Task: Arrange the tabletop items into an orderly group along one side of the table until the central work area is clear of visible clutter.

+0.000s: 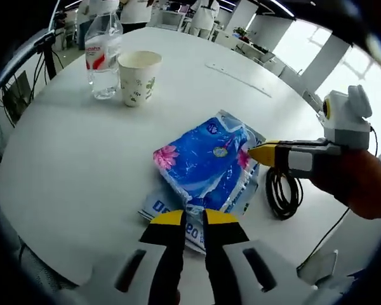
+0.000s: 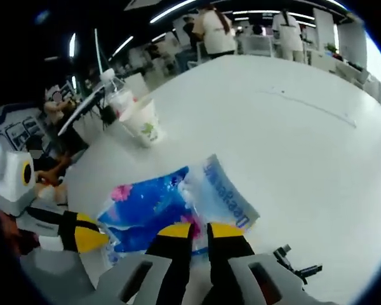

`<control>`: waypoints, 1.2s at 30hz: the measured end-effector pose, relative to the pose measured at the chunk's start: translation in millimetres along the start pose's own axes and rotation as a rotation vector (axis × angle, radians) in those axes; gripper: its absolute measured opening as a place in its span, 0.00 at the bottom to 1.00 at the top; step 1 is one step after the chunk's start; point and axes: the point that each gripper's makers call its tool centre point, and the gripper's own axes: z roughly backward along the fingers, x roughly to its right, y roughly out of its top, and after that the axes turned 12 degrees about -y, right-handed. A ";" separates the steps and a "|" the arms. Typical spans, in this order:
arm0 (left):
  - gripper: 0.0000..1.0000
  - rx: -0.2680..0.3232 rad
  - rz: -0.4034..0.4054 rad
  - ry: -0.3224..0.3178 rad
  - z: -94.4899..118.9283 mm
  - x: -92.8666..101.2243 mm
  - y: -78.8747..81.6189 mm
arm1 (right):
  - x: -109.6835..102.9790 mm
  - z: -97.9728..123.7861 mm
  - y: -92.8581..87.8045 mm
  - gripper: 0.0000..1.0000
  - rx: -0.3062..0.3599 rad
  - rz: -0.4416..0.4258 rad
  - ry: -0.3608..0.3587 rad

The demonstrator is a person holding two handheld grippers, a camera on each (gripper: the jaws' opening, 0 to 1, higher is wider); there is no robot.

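Observation:
A blue tissue packet (image 1: 203, 162) with pink flowers lies flat on the round white table (image 1: 70, 159). My left gripper (image 1: 193, 219) is shut on its near edge. My right gripper (image 1: 257, 154) comes in from the right, its yellow tips at the packet's right edge. In the right gripper view the right gripper (image 2: 200, 230) is closed on the packet (image 2: 171, 203), whose clear printed flap sticks out to the right. The left gripper (image 2: 92, 236) holds the packet's left end. A paper cup (image 1: 138, 76) and a water bottle (image 1: 101, 57) stand together at the far side.
A coiled black cable (image 1: 282, 190) lies just right of the packet, near the table edge. A thin white strip (image 1: 238, 79) lies across the far part of the table. Bare tabletop stretches between the packet and the cup (image 2: 143, 121). People and desks fill the background.

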 end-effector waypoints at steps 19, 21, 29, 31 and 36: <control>0.01 0.042 -0.005 -0.012 8.6 -3.4 6.8 | -1.1 37.7 -50.9 0.00 -0.009 -0.130 -0.004; 0.01 0.044 -0.004 -0.013 8.6 -4.6 6.7 | -4.6 44.1 -58.4 0.00 -0.008 -0.140 -0.005; 0.06 0.073 0.007 -0.039 7.3 -1.8 8.5 | -12.7 60.0 -84.7 0.01 -0.023 -0.183 -0.029; 0.07 0.077 0.003 -0.045 7.7 -0.9 8.4 | -16.2 63.0 -89.4 0.01 -0.026 -0.198 -0.031; 0.11 0.071 0.003 -0.058 7.0 1.5 4.2 | -21.8 72.5 -99.1 0.05 -0.006 -0.267 -0.016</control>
